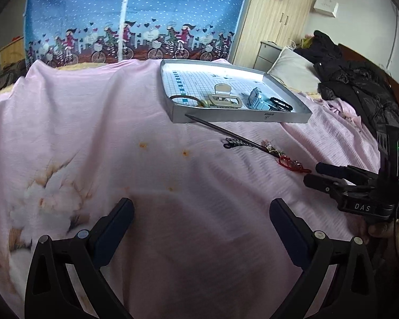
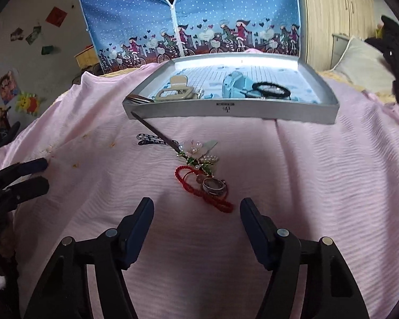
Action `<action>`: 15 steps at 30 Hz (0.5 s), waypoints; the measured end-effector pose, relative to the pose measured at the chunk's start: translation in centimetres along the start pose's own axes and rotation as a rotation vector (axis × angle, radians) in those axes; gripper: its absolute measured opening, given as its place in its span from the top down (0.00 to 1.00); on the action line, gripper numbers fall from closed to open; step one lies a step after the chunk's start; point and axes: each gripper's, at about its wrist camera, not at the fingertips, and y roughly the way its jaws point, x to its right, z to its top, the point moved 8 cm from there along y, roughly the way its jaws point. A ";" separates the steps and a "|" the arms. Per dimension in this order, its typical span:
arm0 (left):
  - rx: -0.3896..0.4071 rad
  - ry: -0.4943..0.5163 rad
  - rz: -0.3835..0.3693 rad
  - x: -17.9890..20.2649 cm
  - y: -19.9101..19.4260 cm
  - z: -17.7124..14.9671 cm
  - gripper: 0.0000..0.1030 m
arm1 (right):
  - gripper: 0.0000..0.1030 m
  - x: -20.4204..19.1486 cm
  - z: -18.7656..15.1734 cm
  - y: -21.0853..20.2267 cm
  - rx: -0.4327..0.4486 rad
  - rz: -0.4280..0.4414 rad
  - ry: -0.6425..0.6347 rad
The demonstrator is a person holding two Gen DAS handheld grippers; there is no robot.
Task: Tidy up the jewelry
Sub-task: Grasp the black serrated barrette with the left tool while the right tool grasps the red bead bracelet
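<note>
Jewelry sorting, partway — several pieces remain.
Tray (image 2: 252, 111) holds clips (and a hair tie); hairpin (image 2: 159, 135), red bracelet (image 2: 215, 202), ring (image 2: 212, 185) remain on the sheet — both grippers, left gripper (image 1: 200, 212) and right gripper (image 2: 196, 211), gape wide, empty.

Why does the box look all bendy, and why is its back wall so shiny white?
Right wrist view: the fisheye lens bows the tray's front wall and darkens the corners; light glares off its back wall. Left wrist view: the tray looks skewed, the same glare whitens its back wall, and a soft shadow lies on the pink sheet between the left gripper's fingers.
</note>
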 end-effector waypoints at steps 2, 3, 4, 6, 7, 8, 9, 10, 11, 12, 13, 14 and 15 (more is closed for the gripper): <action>-0.003 0.023 0.003 0.1 1.0 0.6 0.03 | 0.41 0.2 0.2 0.4 0.001 0.005 -0.002; -0.004 0.027 -0.002 0.2 1.5 1.0 0.04 | 0.42 0.2 0.3 0.5 0.005 0.007 -0.007; -0.007 0.031 -0.010 0.3 2.1 1.4 0.04 | 0.44 0.3 0.4 0.7 0.008 0.007 -0.011; -0.015 0.042 -0.022 0.6 3.2 2.0 0.04 | 0.47 0.5 0.6 0.9 0.007 0.013 -0.007; -0.018 0.054 -0.027 0.8 3.8 2.4 0.05 | 0.50 0.7 0.7 1.0 0.005 0.016 0.001; -0.022 0.067 -0.032 1.1 4.3 2.6 0.07 | 0.52 0.9 0.7 1.0 0.006 0.021 0.012; -0.029 0.082 -0.033 1.3 4.9 2.9 0.09 | 0.55 1.1 0.8 1.1 0.007 0.027 0.024; -0.037 0.097 -0.032 1.6 5.6 3.3 0.09 | 0.57 1.3 0.7 1.0 0.007 0.034 0.036; -0.045 0.115 -0.029 1.8 6.3 3.6 0.14 | 0.61 1.7 0.7 1.0 0.006 0.043 0.055; -0.055 0.128 -0.027 2.0 7.1 3.8 0.20 | 0.64 2.0 0.7 1.1 0.002 0.051 0.075; -0.068 0.137 -0.025 2.1 7.8 4.0 0.24 | 0.68 2.2 0.6 1.1 -0.002 0.058 0.090; -0.084 0.146 -0.022 2.2 8.6 4.1 0.30 | 0.69 2.3 0.6 1.1 -0.004 0.063 0.102; -0.095 0.152 -0.023 2.3 9.3 4.1 0.36 | 0.71 2.5 0.5 1.1 -0.004 0.072 0.111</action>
